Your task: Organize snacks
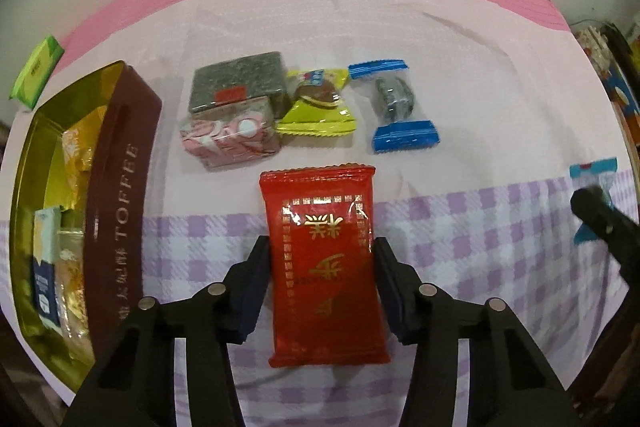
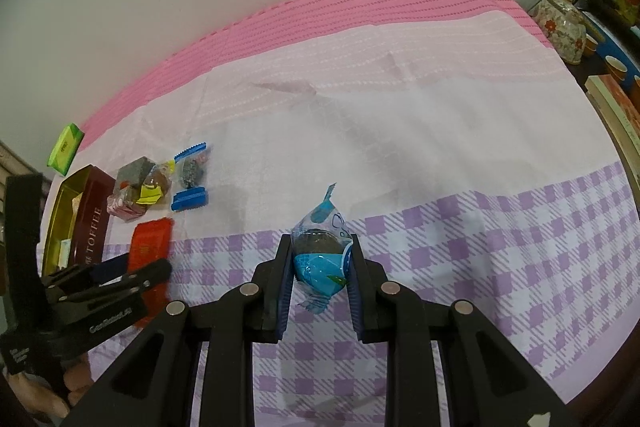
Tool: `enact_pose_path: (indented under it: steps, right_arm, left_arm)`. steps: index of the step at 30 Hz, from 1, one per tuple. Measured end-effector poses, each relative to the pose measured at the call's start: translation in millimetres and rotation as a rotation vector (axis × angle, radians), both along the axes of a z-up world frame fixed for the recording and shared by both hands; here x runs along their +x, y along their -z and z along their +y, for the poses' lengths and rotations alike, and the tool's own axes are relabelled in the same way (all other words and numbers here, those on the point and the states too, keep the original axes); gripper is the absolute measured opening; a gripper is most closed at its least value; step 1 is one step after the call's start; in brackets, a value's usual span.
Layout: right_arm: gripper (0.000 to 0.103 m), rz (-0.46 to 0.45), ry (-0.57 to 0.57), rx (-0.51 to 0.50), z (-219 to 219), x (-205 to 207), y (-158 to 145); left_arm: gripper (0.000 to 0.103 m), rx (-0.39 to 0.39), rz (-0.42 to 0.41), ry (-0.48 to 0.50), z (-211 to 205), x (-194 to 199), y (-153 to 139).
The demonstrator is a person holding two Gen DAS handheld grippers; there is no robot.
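Toffee tin [image 1: 120,163] partly filled. Left hand-held gripper [image 1: 322,263] clamps red packet [image 1: 322,251]; right hand-held gripper [image 2: 320,263] clamps blue candy [image 2: 320,259], both over the bench [image 2: 440,147]. Four snacks loose beside tin; green packet [image 1: 36,75] beyond it

Left tool [image 1: 322,259] and right tool [image 2: 320,259] each clamped, pointing forward.

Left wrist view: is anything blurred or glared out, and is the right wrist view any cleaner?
Left wrist view: the right gripper at the far edge is motion-blurred, and glare streaks the red packet between the left gripper fingers. Right wrist view: the blue-wrapped candy is sharp, with soft shadows on the tablecloth; fisheye bends both.
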State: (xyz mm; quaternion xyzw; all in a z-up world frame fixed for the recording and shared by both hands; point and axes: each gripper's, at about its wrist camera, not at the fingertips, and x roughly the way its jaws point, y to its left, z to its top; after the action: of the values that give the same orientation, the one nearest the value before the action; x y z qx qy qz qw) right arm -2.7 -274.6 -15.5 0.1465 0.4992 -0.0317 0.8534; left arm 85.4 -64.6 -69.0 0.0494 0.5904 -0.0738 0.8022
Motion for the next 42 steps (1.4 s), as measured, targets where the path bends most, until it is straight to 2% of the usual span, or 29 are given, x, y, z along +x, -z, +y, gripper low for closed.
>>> enact_pose_path:
  steps: [8,17,24,30,34,36,42]
  right_arm:
    - [0.022,0.009,-0.007,-0.011,1.4,0.7,3.4]
    - [0.022,0.03,-0.012,-0.03,5.0,1.5,10.5]
    - [0.022,0.044,-0.013,-0.042,7.6,2.5,14.8]
    - [0.022,0.057,-0.006,-0.058,8.7,2.5,19.0]
    - [0.022,0.065,-0.002,-0.067,10.1,3.7,21.7]
    - [0.022,0.068,-0.001,-0.071,12.1,4.4,23.1]
    - [0.022,0.074,0.001,-0.088,18.0,4.2,25.9]
  left_arm:
    - [0.046,0.009,-0.008,0.029,15.1,-12.7,-0.5]
    - [0.045,-0.019,0.035,0.035,34.1,-17.6,-9.6]
    - [0.045,-0.031,0.029,0.037,46.9,-32.3,-26.7]
    - [0.045,-0.052,-0.013,0.06,58.4,-45.2,-55.0]
    - [0.045,-0.035,-0.069,0.055,80.8,-43.4,-78.6]
    - [0.045,-0.022,-0.097,0.038,102.7,-38.7,-91.2]
    - [0.045,0.043,-0.133,-0.045,154.8,-15.6,-102.8]
